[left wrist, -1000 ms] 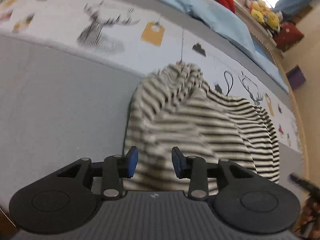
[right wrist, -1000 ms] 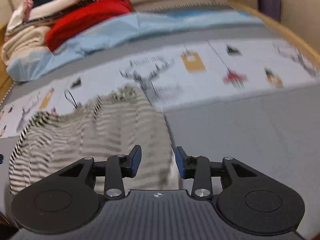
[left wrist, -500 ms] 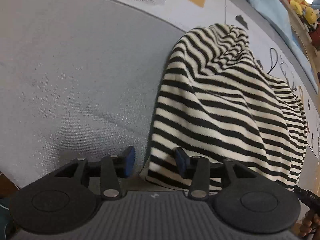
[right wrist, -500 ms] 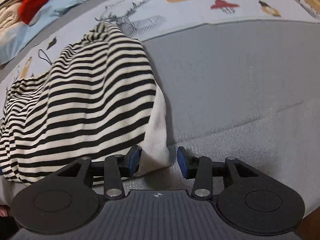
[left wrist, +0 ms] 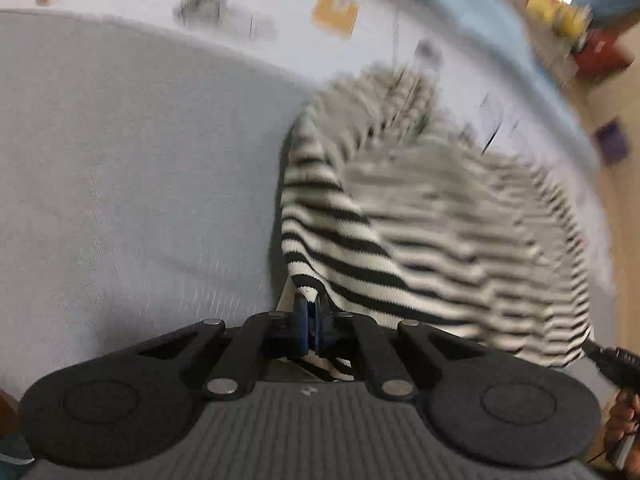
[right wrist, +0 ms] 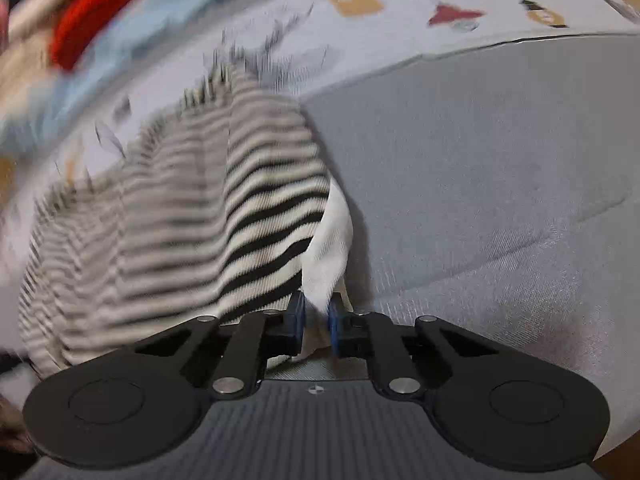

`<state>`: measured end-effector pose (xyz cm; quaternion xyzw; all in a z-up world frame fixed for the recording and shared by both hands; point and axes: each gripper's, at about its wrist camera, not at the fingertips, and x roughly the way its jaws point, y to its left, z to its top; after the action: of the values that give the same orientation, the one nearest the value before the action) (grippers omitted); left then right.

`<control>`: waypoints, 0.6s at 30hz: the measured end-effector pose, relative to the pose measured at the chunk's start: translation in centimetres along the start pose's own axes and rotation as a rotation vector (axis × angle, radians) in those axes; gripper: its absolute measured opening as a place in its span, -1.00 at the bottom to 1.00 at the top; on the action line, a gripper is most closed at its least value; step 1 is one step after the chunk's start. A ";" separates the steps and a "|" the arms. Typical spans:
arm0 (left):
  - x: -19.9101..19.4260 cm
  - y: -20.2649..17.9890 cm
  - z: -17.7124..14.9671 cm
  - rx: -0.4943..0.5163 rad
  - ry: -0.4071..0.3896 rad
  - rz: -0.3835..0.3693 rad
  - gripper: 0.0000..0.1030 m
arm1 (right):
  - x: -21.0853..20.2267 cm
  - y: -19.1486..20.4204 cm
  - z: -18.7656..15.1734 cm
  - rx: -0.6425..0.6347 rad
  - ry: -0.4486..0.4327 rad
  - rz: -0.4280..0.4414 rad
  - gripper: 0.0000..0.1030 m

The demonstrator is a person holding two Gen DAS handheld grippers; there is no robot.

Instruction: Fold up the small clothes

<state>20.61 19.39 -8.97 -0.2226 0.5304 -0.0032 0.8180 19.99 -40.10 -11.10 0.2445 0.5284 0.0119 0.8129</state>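
My left claw [left wrist: 307, 312] has just closed, and its blue pads are pinched together on the near corner of the striped garment [left wrist: 340, 248]. From that pinch the cloth climbs away ahead of me and spreads off to the claw's right. My right claw [right wrist: 316, 314] has also been closing; its pads stand a little apart with the plain cream edge of the same garment [right wrist: 256, 216] clamped between them. Here the striped body fans out ahead and to the claw's left.

The garment is a soft ribbed knit in black and cream bands, bunched into loose folds, much of it smeared by blur. It lies on a grey woven mat [left wrist: 120, 160] with a fine grain and shallow creases. Beyond the garment, further from both claws, is a pale printed cover [right wrist: 400, 20] with small coloured figures.
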 end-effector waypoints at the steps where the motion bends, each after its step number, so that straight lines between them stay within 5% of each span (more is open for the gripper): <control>1: -1.3 0.3 0.0 -0.013 -0.049 -0.033 -0.95 | -1.1 -0.6 0.3 0.062 -0.044 0.055 -0.78; 3: -3.2 0.8 -0.3 -0.022 -0.108 -0.054 -0.95 | -3.8 -1.6 0.5 0.147 -0.149 0.171 -0.79; 5: -2.9 1.7 -0.6 -0.038 -0.061 0.012 -0.95 | -5.0 -1.7 0.2 0.109 -0.192 0.167 -0.80; 8: -0.5 2.7 -1.1 -0.054 0.101 0.078 -0.95 | -3.4 -3.2 -0.3 0.136 -0.073 0.071 -0.81; 12: 1.1 0.8 -1.9 0.049 0.195 0.157 -0.93 | -0.7 -3.3 -1.7 0.077 0.085 -0.067 -0.81; 14: 1.1 0.3 -1.7 0.062 0.186 0.180 -0.78 | -0.8 -2.9 -1.7 0.068 0.065 -0.078 -0.80; 18: -1.7 -0.6 -0.9 0.059 0.015 0.135 -0.77 | -2.2 -1.9 -2.0 0.020 0.001 -0.094 -0.73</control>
<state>19.21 18.99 -7.57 -0.1623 0.5499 0.0348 0.8186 16.86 -41.59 -10.64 0.2276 0.5400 -0.0316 0.8097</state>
